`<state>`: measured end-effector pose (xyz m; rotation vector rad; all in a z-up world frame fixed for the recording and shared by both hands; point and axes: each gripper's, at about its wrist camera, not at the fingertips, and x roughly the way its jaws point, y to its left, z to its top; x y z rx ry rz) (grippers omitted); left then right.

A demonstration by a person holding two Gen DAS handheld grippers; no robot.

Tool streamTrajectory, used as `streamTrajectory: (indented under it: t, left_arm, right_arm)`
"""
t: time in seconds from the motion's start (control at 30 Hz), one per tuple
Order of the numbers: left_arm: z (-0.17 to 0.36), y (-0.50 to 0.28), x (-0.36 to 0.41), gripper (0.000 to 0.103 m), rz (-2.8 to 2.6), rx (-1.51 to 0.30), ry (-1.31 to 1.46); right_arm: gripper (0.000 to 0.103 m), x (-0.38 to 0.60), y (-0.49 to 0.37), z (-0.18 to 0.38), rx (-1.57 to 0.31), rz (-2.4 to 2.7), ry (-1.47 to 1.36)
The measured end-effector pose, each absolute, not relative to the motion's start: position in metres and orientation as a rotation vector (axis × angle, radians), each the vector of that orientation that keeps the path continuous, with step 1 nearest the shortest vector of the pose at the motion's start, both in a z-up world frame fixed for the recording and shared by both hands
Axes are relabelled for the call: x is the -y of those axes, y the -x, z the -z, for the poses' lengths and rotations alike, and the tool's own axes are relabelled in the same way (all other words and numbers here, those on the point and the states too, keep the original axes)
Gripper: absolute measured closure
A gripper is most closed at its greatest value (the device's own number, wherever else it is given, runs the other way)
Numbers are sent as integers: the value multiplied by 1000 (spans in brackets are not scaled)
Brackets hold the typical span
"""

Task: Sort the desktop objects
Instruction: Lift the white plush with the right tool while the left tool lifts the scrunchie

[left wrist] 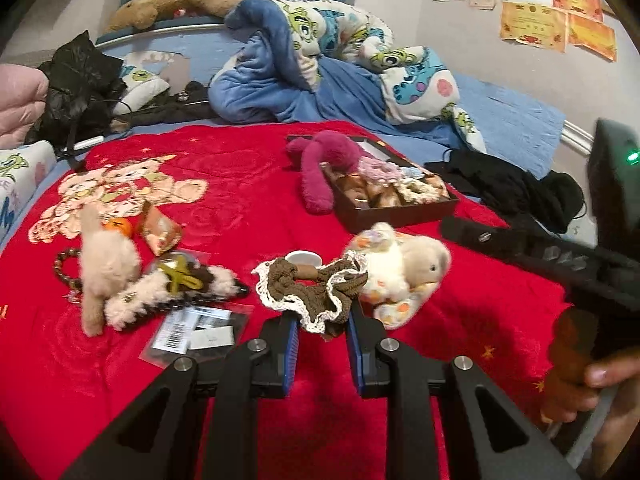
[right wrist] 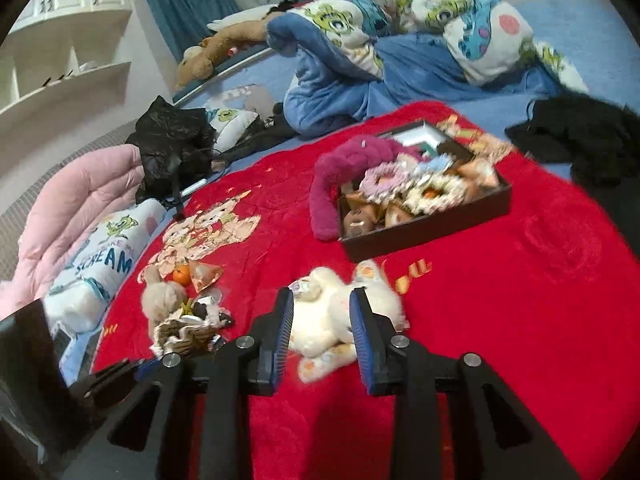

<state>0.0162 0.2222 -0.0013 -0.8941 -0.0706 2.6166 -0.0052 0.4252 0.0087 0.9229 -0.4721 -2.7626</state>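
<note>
The left gripper (left wrist: 322, 330) is pinching the lace edge of a brown crochet scrunchie (left wrist: 316, 286), which trails ahead of its fingertips. The right gripper (right wrist: 322, 314) is straddling a white plush toy (right wrist: 340, 320); its jaws seem slightly apart, though blur obscures contact. A black tray (right wrist: 428, 236) is sitting beyond.

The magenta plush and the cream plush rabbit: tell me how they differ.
The magenta plush is one solid dark pink; the cream plush rabbit is pale with orange-patterned patches. The magenta plush drapes over the edge of the black tray, while the cream plush rabbit lies on the red blanket between the right gripper jaws. Both are fuzzy soft toys.
</note>
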Motion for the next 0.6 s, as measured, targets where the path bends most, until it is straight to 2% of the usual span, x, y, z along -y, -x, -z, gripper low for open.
streamTrajectory:
  t: [0.1,0.5,0.53,0.57,0.6]
  left_arm:
    - [5,-13,-216,81,-2610,82,911]
    - [14,-4,-219,81,-2585,91,964]
    - [14,-4,-219,81,-2579,92,963]
    - [13,-5,-220,81,-2572,91,962]
    - [13,-5,-221,81,-2568,89,962]
  right_arm:
    - [73,-420,24,9,475,2770,-1020]
    - [73,-435,42,14,517,2810,-1049]
    - [69,-437,42,14,519,2820,-1048]
    - [61,-438,41,13,523,2824,-1050]
    - [58,-439,41,14,524,2825,-1056]
